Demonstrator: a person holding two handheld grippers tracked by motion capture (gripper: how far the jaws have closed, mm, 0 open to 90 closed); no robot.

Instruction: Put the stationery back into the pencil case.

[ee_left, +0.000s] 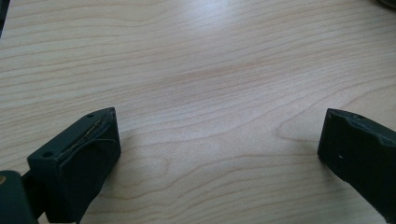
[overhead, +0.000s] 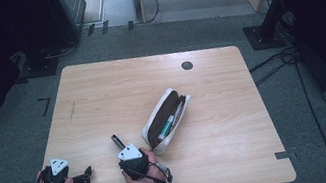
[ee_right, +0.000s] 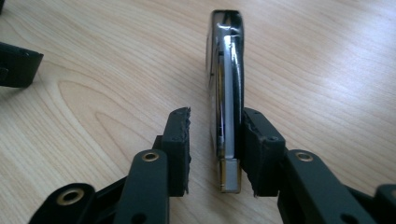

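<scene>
Two hands at the near edge of a wooden table (overhead: pixel 100 90) each hold a black two-jaw gripper, the person's forearms entering from the bottom of the high view. At near centre, the right gripper (ee_right: pixel 214 144) straddles a slim dark pen-like object with a metal clip (ee_right: pixel 225 93) lying flat on the wood; one jaw presses its side while the other stands a sliver off, so the jaws are nearly together around it but not yet clamped. In the high view the object's dark tip (overhead: pixel 118 141) pokes out beyond that gripper toward the far side.

Just to its right lies a white pencil case (overhead: pixel 166 120), unzipped and angled away toward the far right, with a green-capped marker (overhead: pixel 166 126) and other pens visible inside. At near left, the left gripper (ee_left: pixel 219 140) rests with jaws spread wide over bare wood, holding nothing.

Judging from the layout, the work appears to be packing stationery into the case, and it looks well along: several items are already inside, while this last loose piece is yet to be gripped firmly, lifted and carried over. The zip remains open, likely the closing step.
</scene>
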